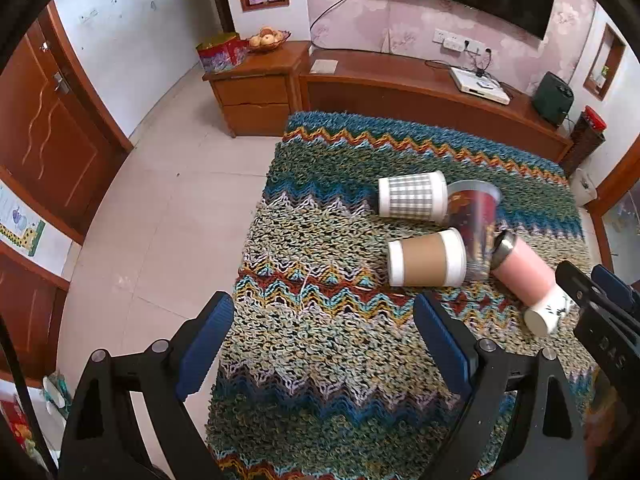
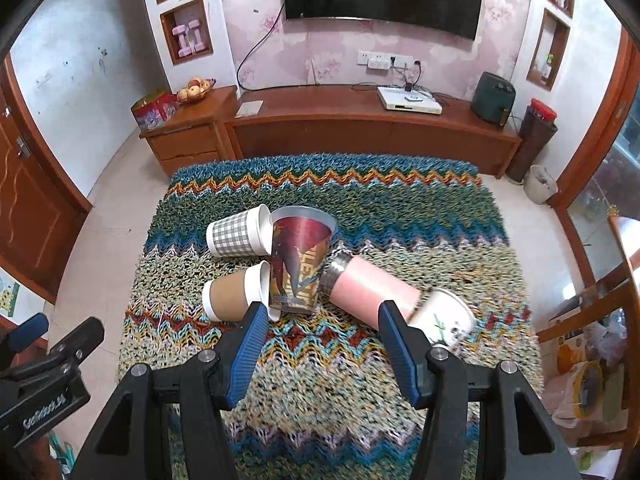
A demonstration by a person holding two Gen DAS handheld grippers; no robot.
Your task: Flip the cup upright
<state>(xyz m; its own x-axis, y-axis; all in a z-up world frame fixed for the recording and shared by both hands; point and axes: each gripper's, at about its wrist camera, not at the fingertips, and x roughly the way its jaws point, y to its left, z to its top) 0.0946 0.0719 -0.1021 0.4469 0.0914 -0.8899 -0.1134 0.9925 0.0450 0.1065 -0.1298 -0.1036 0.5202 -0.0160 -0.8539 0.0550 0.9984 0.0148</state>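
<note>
Zigzag-patterned knitted cloth covers the counter before a wooden TV cabinet, where four cups cluster. Only the printed cup stands upright; the plaid cup, brown cup and pink cup lie on their sides, apparently awaiting flipping. Left tool and right tool hover nearby, both spread wide and grasping nothing.
</note>
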